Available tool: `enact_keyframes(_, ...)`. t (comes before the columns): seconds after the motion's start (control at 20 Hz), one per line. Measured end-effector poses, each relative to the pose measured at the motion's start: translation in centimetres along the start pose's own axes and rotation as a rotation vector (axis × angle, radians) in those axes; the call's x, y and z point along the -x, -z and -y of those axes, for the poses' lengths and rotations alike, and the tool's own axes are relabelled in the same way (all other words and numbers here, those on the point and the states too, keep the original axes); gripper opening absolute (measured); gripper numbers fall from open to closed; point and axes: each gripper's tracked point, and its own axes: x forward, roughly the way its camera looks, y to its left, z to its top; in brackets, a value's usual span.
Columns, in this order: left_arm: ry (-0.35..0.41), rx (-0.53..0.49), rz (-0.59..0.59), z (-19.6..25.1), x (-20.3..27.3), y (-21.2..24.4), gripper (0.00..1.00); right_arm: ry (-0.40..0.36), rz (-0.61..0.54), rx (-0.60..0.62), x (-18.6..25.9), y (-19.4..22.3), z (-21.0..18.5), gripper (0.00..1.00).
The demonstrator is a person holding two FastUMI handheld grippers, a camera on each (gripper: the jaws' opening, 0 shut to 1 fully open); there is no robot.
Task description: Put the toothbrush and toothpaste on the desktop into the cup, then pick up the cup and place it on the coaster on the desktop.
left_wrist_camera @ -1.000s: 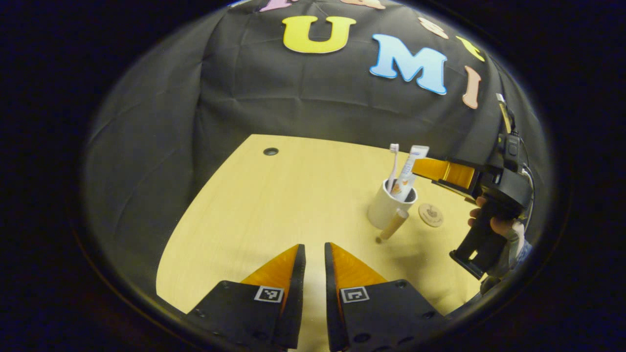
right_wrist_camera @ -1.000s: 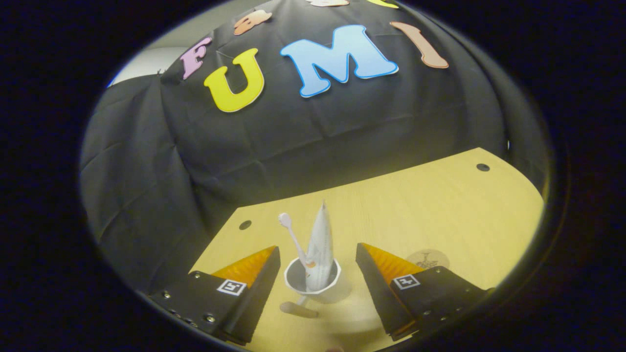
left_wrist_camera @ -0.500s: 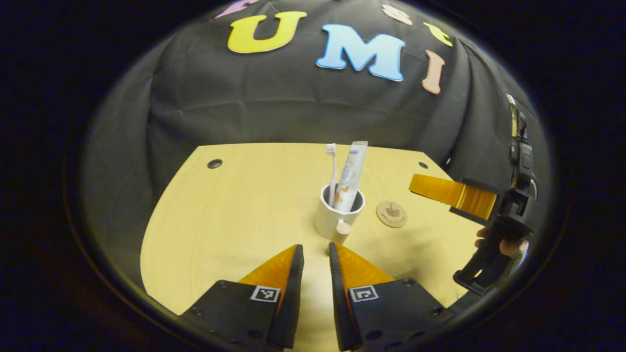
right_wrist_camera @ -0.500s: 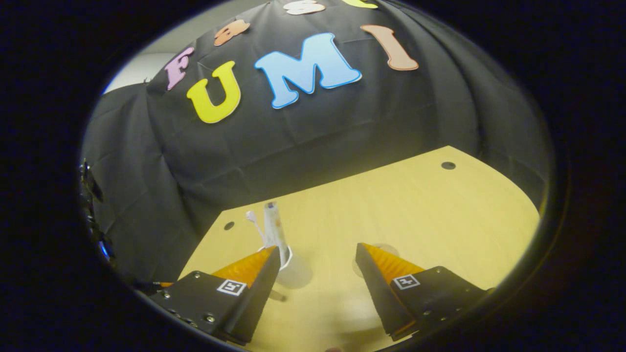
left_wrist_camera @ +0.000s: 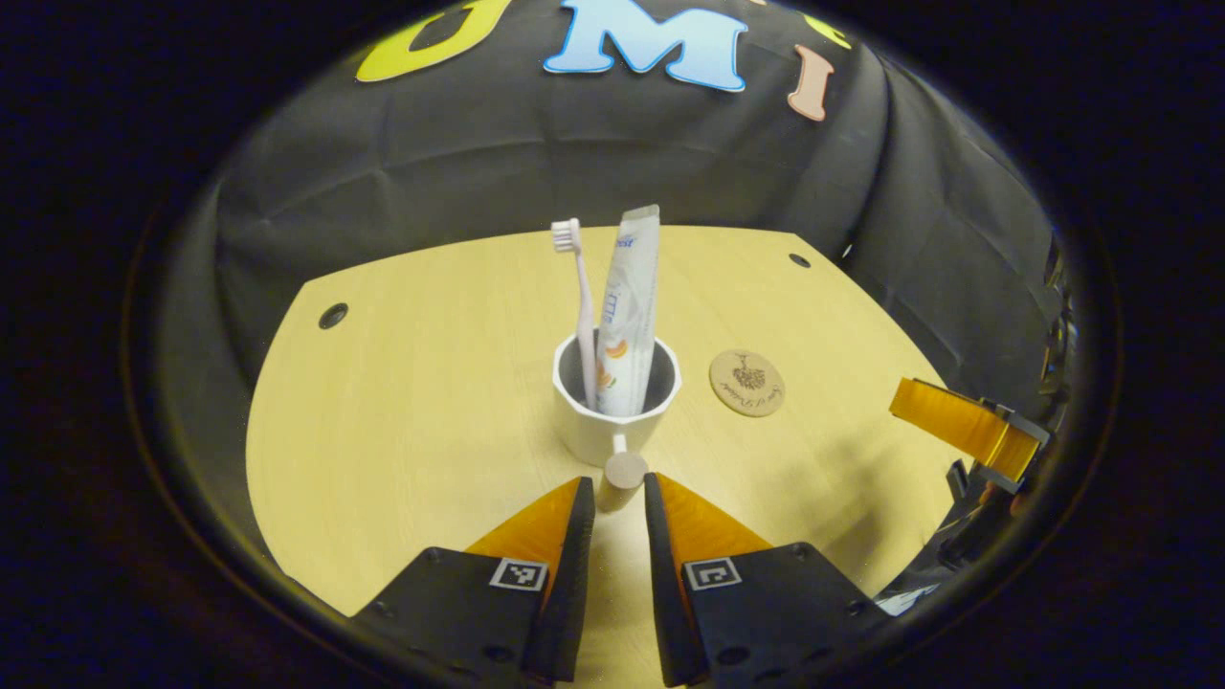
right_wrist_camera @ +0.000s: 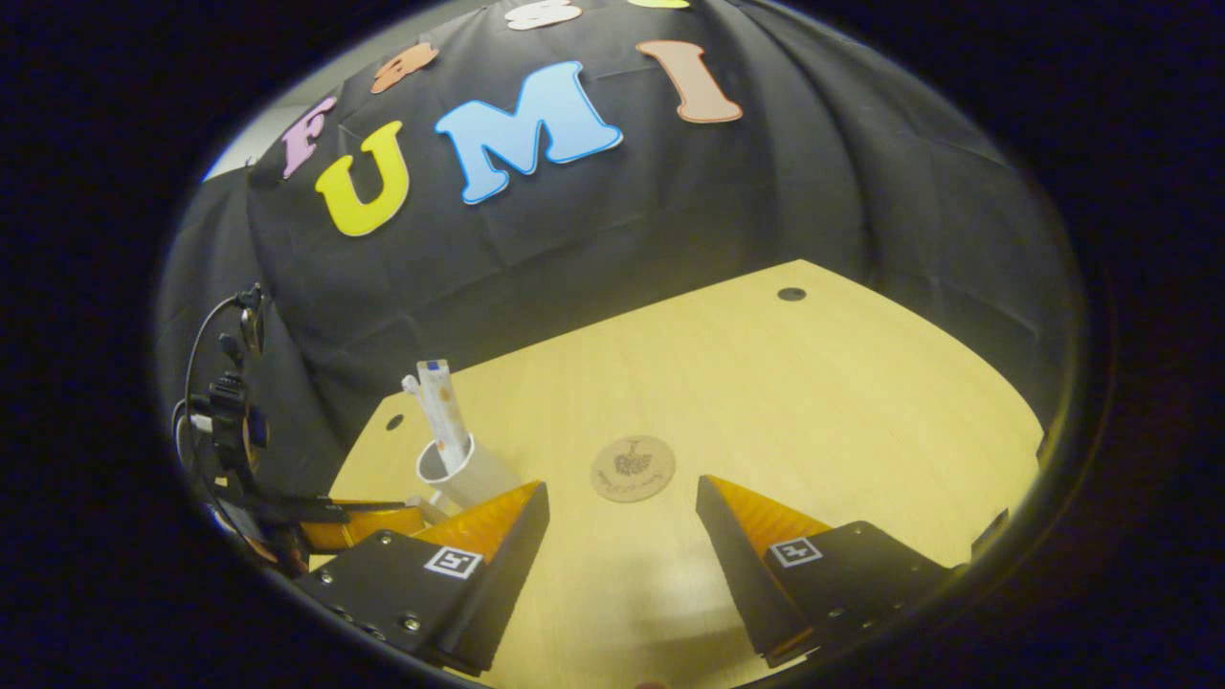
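A white cup (left_wrist_camera: 612, 421) stands upright mid-table with the toothbrush (left_wrist_camera: 578, 287) and toothpaste tube (left_wrist_camera: 627, 297) inside it. Its wooden handle (left_wrist_camera: 622, 476) points at my left gripper (left_wrist_camera: 619, 486), which is open by a narrow gap, with the handle's end just at the fingertips. The round wooden coaster (left_wrist_camera: 746, 383) lies bare to the cup's right. My right gripper (right_wrist_camera: 620, 493) is wide open and holds nothing, hovering just in front of the coaster (right_wrist_camera: 632, 469). In the right gripper view the cup (right_wrist_camera: 459, 474) is at lower left, with the left gripper's fingers (right_wrist_camera: 364, 522) beside it.
The light wooden table (left_wrist_camera: 412, 402) has cable holes at its far left (left_wrist_camera: 333, 316) and far right (left_wrist_camera: 799, 260). Black cloth walls close in the back and sides. One finger of the right gripper (left_wrist_camera: 957, 426) juts in at the table's right edge.
My left gripper has swung round and closed in on the cup until the handle's end meets its fingertips. The right gripper has pulled back right from over the cup, still open.
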Motion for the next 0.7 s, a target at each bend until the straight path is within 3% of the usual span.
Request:
enact_keyframes(0.45, 0.003, 0.028, -0.082, -0.2, -4.9, -0.4, 0.42, 0.055, -0.037, -0.043, -0.8, 1.1, 2.2, 0.93)
enact_keyframes(0.5, 0.002, 0.007, -0.076, 0.0, -5.0, 0.4, 0.32, 0.055, -0.043, -0.045, -1.1, 1.2, 2.2, 0.93)
enact_keyframes(0.55, -0.003, -0.011, -0.06, 0.1, -4.8, -0.3, 0.39, 0.054, -0.05, -0.048, -1.4, 1.3, 2.1, 0.93)
enact_keyframes(0.6, -0.012, -0.013, -0.064, 0.0, -4.9, -0.3, 0.26, 0.053, -0.056, -0.051, -1.7, 1.5, 2.0, 0.93)
enact_keyframes(0.7, -0.036, -0.025, -0.045, -0.3, -5.3, -0.5, 0.19, 0.047, -0.07, -0.053, -2.1, 1.7, 1.6, 0.93)
